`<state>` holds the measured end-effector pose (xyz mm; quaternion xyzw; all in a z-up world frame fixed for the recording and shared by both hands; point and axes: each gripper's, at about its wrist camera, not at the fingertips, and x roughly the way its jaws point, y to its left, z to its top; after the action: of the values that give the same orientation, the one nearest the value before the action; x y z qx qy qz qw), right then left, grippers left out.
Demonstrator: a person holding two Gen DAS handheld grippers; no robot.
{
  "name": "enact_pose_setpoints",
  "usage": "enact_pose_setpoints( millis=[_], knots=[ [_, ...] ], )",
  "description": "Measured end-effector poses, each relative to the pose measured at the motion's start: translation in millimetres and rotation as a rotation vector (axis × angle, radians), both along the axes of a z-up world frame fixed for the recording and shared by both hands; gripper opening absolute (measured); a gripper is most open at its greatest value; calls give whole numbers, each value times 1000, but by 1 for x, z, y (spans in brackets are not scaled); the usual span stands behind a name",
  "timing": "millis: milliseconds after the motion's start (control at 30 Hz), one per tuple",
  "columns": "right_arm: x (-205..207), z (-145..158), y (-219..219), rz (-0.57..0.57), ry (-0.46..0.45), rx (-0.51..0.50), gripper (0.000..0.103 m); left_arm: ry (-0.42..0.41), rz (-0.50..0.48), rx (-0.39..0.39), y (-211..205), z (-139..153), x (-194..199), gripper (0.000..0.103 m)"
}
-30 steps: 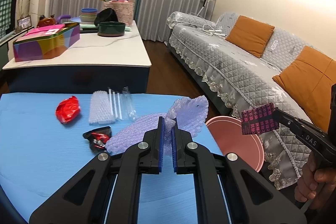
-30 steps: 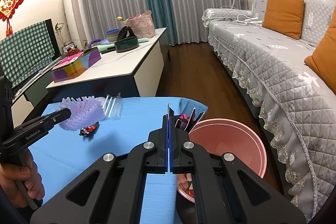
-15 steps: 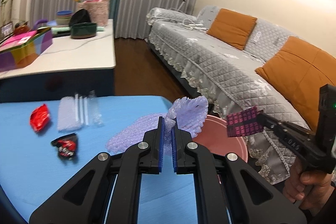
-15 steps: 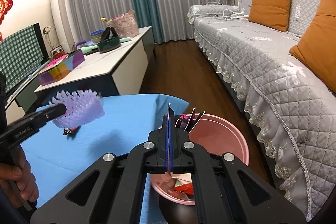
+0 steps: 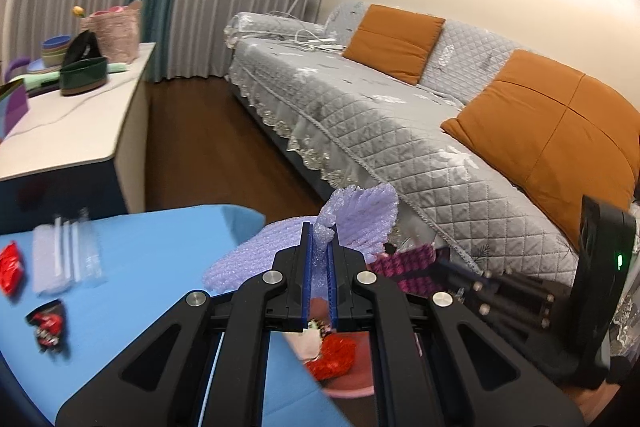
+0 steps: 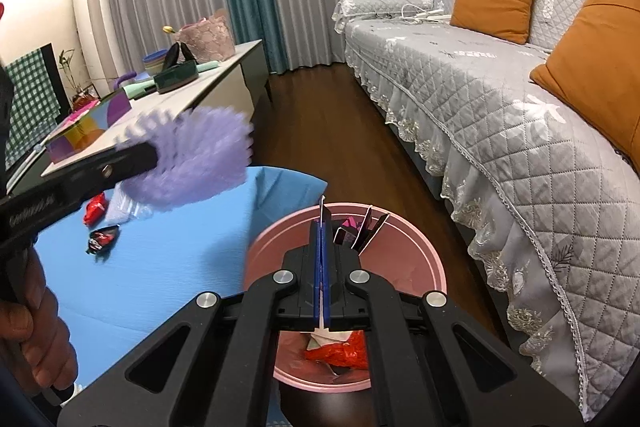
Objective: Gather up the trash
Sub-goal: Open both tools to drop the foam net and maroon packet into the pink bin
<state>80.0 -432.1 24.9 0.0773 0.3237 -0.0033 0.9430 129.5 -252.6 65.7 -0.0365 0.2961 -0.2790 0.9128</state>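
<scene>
The room is lit evenly by warm indoor light, and only soft shadows are cast. A bright ceiling patch is seen at the upper left of the right wrist view. Both views are bent strongly by the fisheye lens and framed by dark corners. Motion blur is seen on the crumpled lilac bubble-wrap sheet (image 6: 192,155) and on the clear plastic tubes (image 5: 70,255). The quilted grey sofa cover (image 6: 480,99) is rendered sharply.
</scene>
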Motion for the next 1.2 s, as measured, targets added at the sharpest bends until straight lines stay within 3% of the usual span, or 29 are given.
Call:
enact_pose_setpoints(
  millis=[467, 567, 600, 667, 1100, 1200],
  knots=[
    [12, -18, -19, -48, 48, -2, 1, 65, -102, -9, -47, -26, 25, 7],
    [15, -20, -18, -75, 65, -26, 11, 74, -110, -1, -49, -27, 27, 18],
    [15, -21, -20, -91, 75, -28, 27, 76, -105, -3, -47, -27, 27, 29],
    [15, -23, -23, -115, 81, -24, 54, 82, -97, -15, -41, -26, 27, 32],
    [9, 1, 3, -96, 3, -39, 56, 51, -17, 0, 33, 4, -5, 32],
    [6, 13, 14, -110, -46, -38, 64, 29, 13, 17, 60, 15, -19, 32]
  ],
)
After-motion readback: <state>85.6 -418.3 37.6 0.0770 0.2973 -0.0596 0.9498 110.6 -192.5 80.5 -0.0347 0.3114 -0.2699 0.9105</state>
